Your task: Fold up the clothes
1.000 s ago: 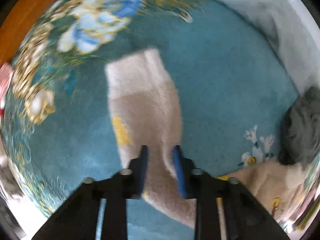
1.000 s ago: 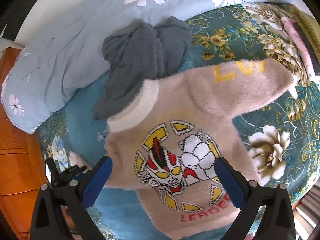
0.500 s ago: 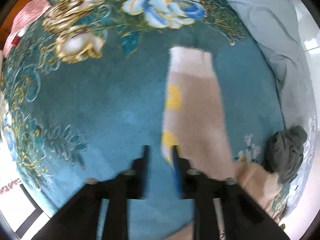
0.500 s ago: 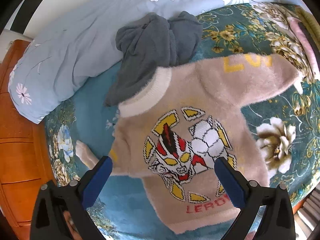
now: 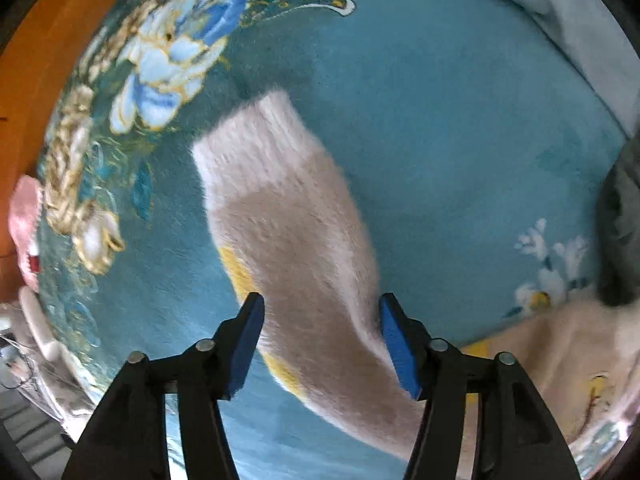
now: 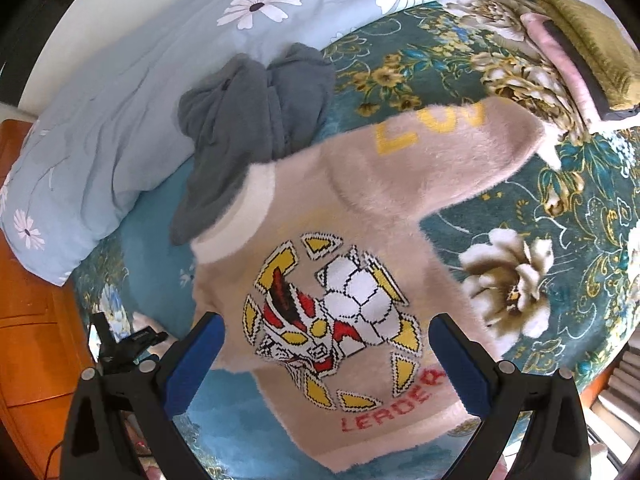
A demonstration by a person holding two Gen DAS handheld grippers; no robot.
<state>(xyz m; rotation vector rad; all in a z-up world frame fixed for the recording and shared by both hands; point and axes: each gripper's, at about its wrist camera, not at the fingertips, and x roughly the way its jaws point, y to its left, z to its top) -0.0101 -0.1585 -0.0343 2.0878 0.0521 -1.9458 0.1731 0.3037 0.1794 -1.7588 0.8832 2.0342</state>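
The left gripper [image 5: 322, 344], its jaws just opened from a narrow pinch to about half their spread, hangs over the sweater's sleeve [image 5: 288, 240]; the sleeve passes between the blue pads [image 5: 394, 340] at the bottom centre of the left wrist view, but neither pad presses on it, so the cloth lies free on the teal floral bedspread [image 5: 460, 128], its white cuff pointing toward the upper left. The release suggests the sleeve has been laid out straight, ready for a fold. In the right wrist view the right gripper [image 6: 326, 354] stands wide open and empty above the fuzzy pink sweater [image 6: 360, 208], which lies face up across the frame's centre, robot motif showing, its other sleeve reaching to the upper right. A crumpled grey garment [image 6: 256, 120] sits just above the collar, touching it, against a pale blue daisy-print pillow [image 6: 120, 112]. By appearances the sweater is spread but not yet folded
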